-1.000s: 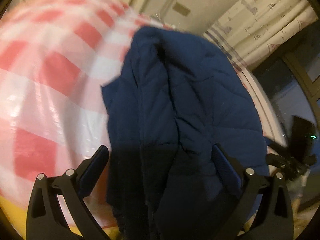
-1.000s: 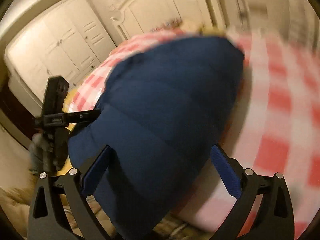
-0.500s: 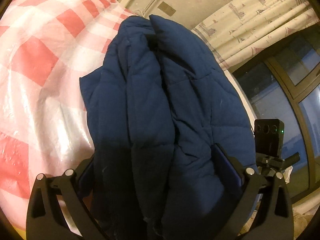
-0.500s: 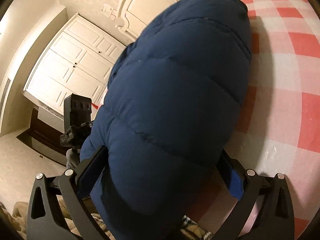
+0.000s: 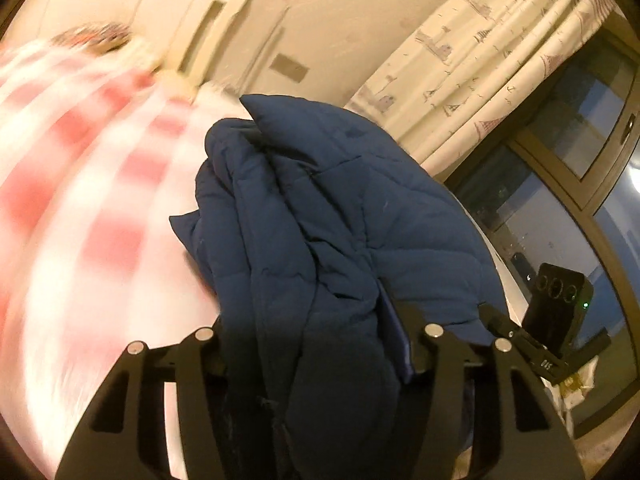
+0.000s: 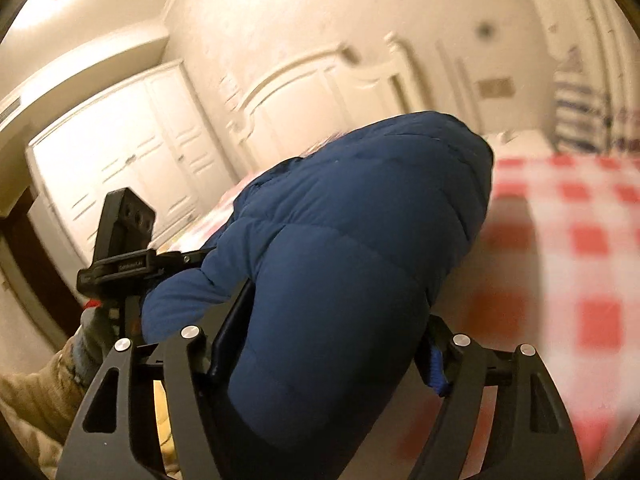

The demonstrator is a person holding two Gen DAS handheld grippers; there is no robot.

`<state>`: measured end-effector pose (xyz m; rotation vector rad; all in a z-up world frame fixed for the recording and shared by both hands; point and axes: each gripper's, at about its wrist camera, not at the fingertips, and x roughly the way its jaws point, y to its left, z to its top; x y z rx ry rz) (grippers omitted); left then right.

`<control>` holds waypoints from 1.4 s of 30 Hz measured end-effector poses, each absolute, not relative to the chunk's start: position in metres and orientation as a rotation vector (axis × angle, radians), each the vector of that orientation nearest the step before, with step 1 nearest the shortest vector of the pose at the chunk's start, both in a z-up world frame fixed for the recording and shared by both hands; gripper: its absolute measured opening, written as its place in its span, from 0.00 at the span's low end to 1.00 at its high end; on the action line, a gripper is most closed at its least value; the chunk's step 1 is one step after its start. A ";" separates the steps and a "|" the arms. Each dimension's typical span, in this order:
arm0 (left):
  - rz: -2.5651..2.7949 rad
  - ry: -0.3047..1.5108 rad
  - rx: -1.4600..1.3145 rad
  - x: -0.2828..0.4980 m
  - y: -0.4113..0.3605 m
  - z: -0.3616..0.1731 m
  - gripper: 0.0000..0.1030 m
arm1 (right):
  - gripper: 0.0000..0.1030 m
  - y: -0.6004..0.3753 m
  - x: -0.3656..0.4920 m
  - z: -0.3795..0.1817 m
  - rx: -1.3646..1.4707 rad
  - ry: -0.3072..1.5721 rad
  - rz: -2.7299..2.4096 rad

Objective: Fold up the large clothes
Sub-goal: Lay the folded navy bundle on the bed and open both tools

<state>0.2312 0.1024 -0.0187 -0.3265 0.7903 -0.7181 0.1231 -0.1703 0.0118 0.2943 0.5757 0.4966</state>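
A dark blue quilted jacket (image 5: 340,200) lies bunched along the edge of a bed with a red-and-white checked cover (image 5: 80,200). My left gripper (image 5: 308,320) has its jaws closing, and both pads press into a gathered fold of the jacket. In the right wrist view the jacket (image 6: 360,208) bulges as a thick padded roll over the checked cover (image 6: 580,240). My right gripper (image 6: 336,320) is also closing, and its pads squeeze that roll from both sides. The fabric hides most of each pad.
A patterned curtain (image 5: 480,60) and a dark window (image 5: 560,200) stand to the right of the bed. A cream headboard (image 6: 320,92) and white wardrobe doors (image 6: 120,152) lie beyond. A black camera block (image 6: 124,240) and a beige sleeve (image 6: 40,392) show at left.
Both grippers' jaws have narrowed from wide open onto the jacket. Both views have swung upward, showing more wall and headboard. The jacket's near end now bunches between the fingers.
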 end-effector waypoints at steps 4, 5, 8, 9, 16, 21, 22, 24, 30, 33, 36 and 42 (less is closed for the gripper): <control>-0.679 0.851 -0.307 0.283 0.039 -0.033 0.54 | 0.70 -0.215 0.171 0.010 0.270 0.609 0.408; -0.647 0.898 -0.285 0.293 0.022 -0.048 0.55 | 0.70 -0.229 0.187 -0.001 0.273 0.669 0.368; -0.564 0.889 -0.252 0.292 -0.001 -0.074 0.72 | 0.82 -0.257 0.209 -0.027 0.329 0.788 0.211; -0.554 0.887 -0.256 0.290 -0.001 -0.073 0.72 | 0.83 -0.259 0.206 -0.023 0.340 0.793 0.190; -0.495 0.846 -0.189 0.279 -0.007 -0.066 0.76 | 0.85 -0.181 0.160 0.042 0.075 0.576 0.023; -0.392 0.775 -0.081 0.268 -0.020 -0.058 0.85 | 0.89 -0.111 0.165 -0.018 -0.244 0.650 -0.021; -0.388 0.755 -0.055 0.264 -0.023 -0.055 0.85 | 0.89 -0.112 0.164 -0.019 -0.227 0.640 -0.021; -0.366 0.732 -0.025 0.259 -0.025 -0.051 0.89 | 0.89 -0.116 0.164 -0.015 -0.201 0.654 -0.008; -0.328 0.726 0.026 0.250 -0.023 -0.043 0.96 | 0.93 -0.115 0.159 -0.012 -0.182 0.686 -0.023; -0.300 0.716 0.071 0.236 -0.017 -0.027 0.96 | 0.93 -0.117 0.149 -0.004 -0.180 0.750 0.019; -0.224 0.621 0.132 0.205 -0.012 0.006 0.97 | 0.93 -0.118 0.123 0.021 -0.141 0.715 0.030; -0.139 0.380 0.157 0.122 -0.005 0.077 0.98 | 0.95 -0.117 0.063 0.088 -0.123 0.541 0.007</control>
